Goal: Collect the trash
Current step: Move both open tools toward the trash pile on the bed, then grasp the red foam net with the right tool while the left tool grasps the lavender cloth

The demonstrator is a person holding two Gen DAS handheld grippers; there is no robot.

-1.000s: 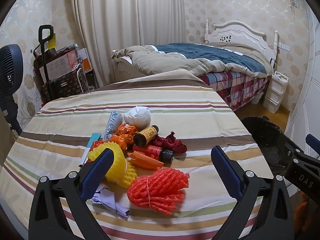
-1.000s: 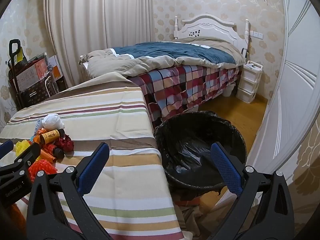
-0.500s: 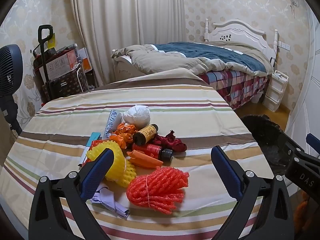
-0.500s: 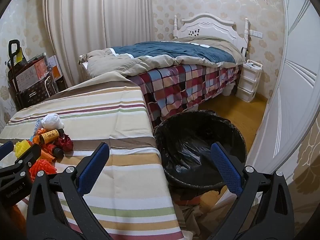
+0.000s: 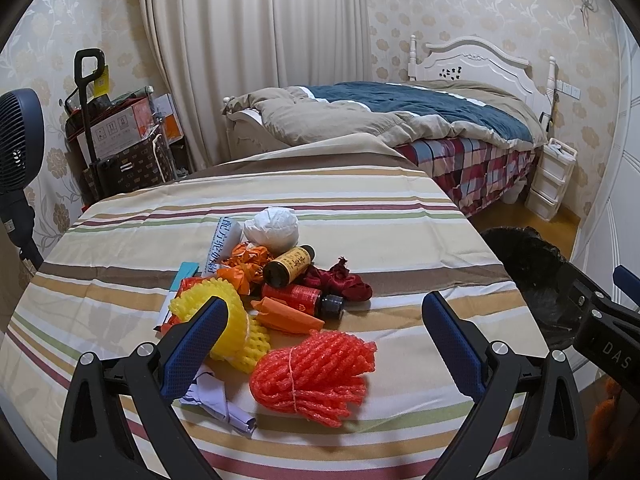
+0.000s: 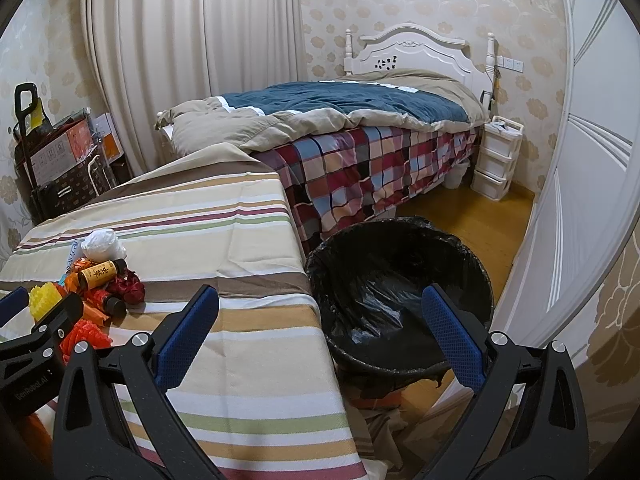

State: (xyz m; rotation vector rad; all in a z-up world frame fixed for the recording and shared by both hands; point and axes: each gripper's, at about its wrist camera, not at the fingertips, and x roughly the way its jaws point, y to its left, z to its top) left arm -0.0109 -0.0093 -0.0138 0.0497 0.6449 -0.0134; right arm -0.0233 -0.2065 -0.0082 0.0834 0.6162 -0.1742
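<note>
Trash is lying ahead of the spread, empty left gripper, the bundled red foam netting nearest, apparently lying crosswise. Right gripper, also spread, is facing the black-lined round bin.

Yellow foam net partly behind gripper finger, bin half hidden (left wrist view), bottle labels unreadable

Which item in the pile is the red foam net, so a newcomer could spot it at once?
Start at the striped tablecloth and find the trash pile on it. The red foam net lies at the pile's near edge, between the fingers of the open left hand-held gripper. Unlike the yellow foam net beside it, it is a red-orange ribbed bundle tied round its middle.
</note>
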